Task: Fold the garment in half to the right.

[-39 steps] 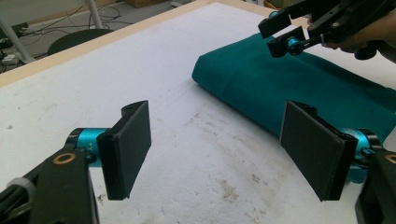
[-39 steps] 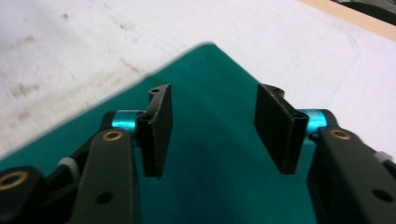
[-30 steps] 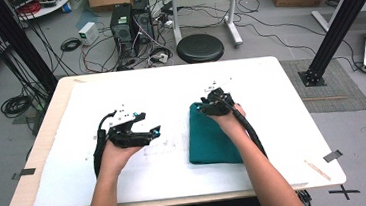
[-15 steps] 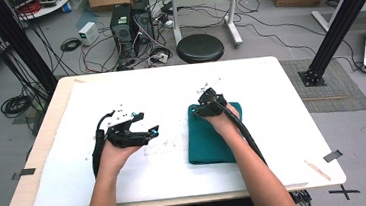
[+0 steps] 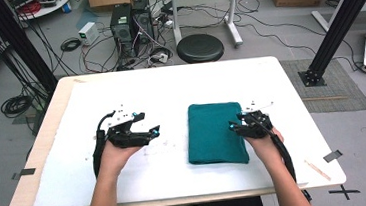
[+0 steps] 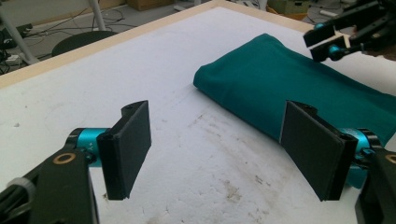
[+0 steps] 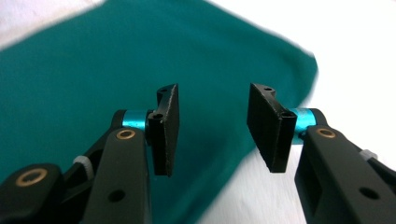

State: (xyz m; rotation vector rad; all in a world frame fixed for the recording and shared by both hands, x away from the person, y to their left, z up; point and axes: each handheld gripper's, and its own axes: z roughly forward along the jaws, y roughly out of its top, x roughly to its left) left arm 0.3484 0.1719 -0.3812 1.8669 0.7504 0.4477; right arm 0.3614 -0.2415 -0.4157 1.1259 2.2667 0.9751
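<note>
Presently, the folded teal cloth point(image 5: 216, 132) lies flat at mid-table, between the two grippers. The right gripper point(image 5: 235, 126) stands at the cloth's right edge, its jaws moderately apart with nothing between them, having just been opening; the right gripper view shows the cloth directly beneath and beyond them. The left gripper point(image 5: 156, 131) sits well to the cloth's left, jaws wide and holding nothing. The table point(image 5: 279, 74) carries a white, lightly soiled covering. Beyond it: a black stool point(image 5: 199, 47), a computer tower point(image 5: 122, 23), loose cables on grey floor.
</note>
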